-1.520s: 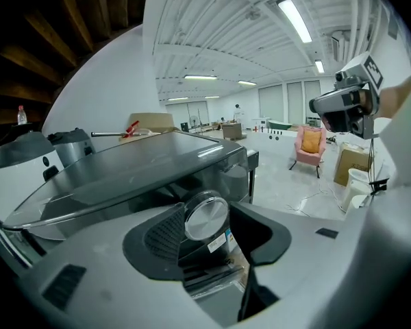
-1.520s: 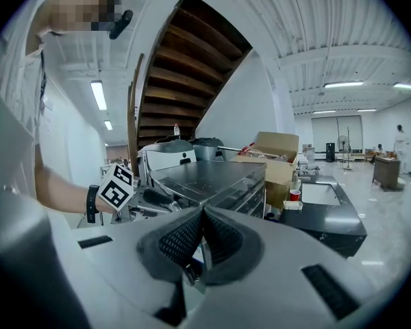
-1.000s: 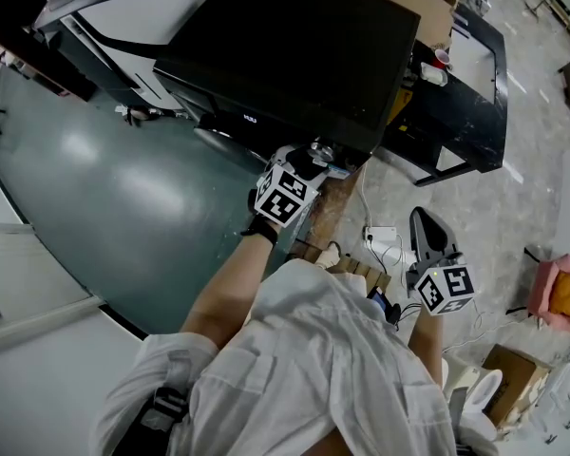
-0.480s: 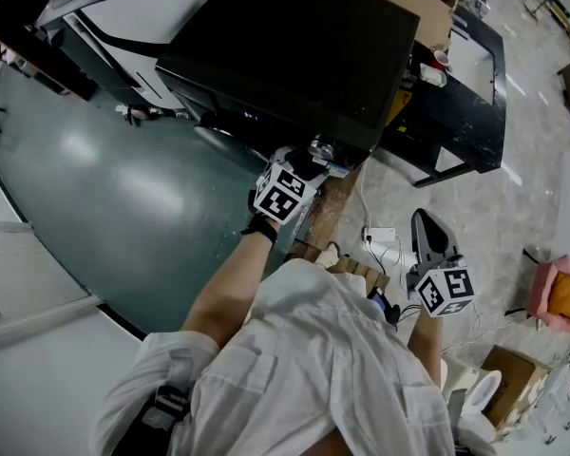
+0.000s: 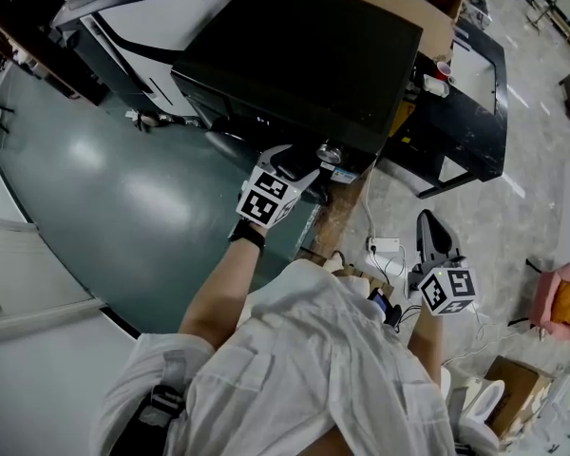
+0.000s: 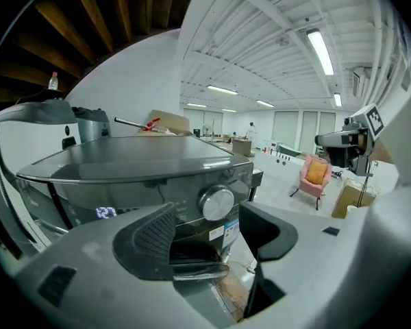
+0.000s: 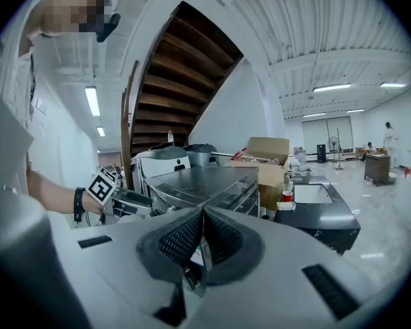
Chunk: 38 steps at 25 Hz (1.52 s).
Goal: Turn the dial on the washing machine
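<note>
Alignment is what this step asks of you. The dial [image 6: 216, 202] sits on the front panel of the washing machine [image 5: 304, 55], a round silver knob just right of the lit display [image 6: 105, 212]. Your left gripper [image 6: 209, 219] holds its jaws wide apart with nothing between them. The knob shows in the gap, a little above and beyond the pads [image 6: 154, 235], touched by neither. I judge you are on the approach, with the grasp and the turn not yet made.

To do it well, bring the gripper straight in along the knob's axis, so the knob lands centred between the two pads rather than against one. Raise the jaws slightly first, since the knob sits high in the gap. Close only once both pads flank the rim, and close firmly: the knob looks smooth and metallic, so a light pinch may slip when you twist. Then rotate your wrist about the knob's centre instead of swinging the whole gripper, which could drag the pads off.

Your right gripper [image 7: 203, 214] has its jaws pressed together on nothing and hangs low at your side, well apart from the machine. Leave it there, clear of the work.
</note>
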Each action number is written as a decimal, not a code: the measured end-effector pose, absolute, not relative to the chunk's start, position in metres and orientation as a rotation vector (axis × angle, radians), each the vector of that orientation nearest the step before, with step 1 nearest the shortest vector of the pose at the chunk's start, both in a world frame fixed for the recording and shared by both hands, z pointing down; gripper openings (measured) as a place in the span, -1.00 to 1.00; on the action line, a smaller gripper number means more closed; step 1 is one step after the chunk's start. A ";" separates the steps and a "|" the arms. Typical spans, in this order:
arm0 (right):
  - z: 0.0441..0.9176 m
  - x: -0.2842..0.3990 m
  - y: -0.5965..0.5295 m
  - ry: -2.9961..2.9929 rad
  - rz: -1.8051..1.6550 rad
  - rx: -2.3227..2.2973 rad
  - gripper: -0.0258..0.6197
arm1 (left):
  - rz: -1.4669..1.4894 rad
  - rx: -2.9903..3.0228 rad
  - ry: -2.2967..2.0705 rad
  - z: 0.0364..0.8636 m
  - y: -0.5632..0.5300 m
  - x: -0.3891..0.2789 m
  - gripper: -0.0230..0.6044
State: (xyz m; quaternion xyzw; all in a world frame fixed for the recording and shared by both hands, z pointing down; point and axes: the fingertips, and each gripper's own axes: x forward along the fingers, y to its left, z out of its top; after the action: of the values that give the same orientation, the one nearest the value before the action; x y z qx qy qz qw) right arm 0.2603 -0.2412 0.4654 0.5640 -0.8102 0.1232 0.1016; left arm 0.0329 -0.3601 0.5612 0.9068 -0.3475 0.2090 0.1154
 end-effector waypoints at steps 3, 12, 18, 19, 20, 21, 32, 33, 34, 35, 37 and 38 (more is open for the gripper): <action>0.464 0.262 -0.240 -2.386 0.350 1.702 -0.89 | 0.532 2.638 -1.105 0.540 -0.359 -0.004 -0.07; 0.456 0.256 -0.233 -2.395 0.335 1.749 -0.91 | 0.364 2.599 -1.310 0.489 -0.329 -0.094 -0.39; 0.448 0.252 -0.231 -2.398 0.306 1.768 -0.91 | 0.309 2.603 -1.393 0.466 -0.310 -0.119 -0.57; 0.447 0.252 -0.230 -2.397 0.305 1.769 -0.91 | 0.309 2.603 -1.390 0.465 -0.307 -0.121 -0.59; 0.447 0.251 -0.230 -2.397 0.305 1.770 -0.91 | 0.311 2.603 -1.388 0.464 -0.304 -0.123 -0.64; 0.446 0.251 -0.229 -2.397 0.305 1.771 -0.91 | 0.313 2.603 -1.389 0.463 -0.301 -0.126 -0.69; 0.445 0.252 -0.224 -2.294 0.244 1.722 -0.92 | 0.248 2.575 -1.456 0.456 -0.286 -0.151 -0.86; 0.444 0.252 -0.224 -2.294 0.241 1.721 -0.92 | 0.245 2.575 -1.457 0.455 -0.286 -0.151 -0.86; 0.443 0.252 -0.224 -2.295 0.240 1.721 -0.92 | 0.243 2.575 -1.455 0.455 -0.286 -0.150 -0.86; 0.443 0.253 -0.224 -2.296 0.240 1.721 -0.92 | 0.240 2.577 -1.450 0.455 -0.286 -0.148 -0.86; 0.442 0.254 -0.223 -2.294 0.241 1.723 -0.92 | 0.239 2.578 -1.438 0.457 -0.285 -0.145 -0.86; 0.442 0.255 -0.223 -2.293 0.241 1.724 -0.92 | 0.241 2.579 -1.431 0.458 -0.284 -0.143 -0.86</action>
State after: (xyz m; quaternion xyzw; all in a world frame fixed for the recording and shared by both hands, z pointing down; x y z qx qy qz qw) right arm 0.2548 -0.2228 0.4424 0.5936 -0.7897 0.0830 0.1308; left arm -0.1432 -0.2843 0.4580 0.8679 -0.4816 0.0809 0.0909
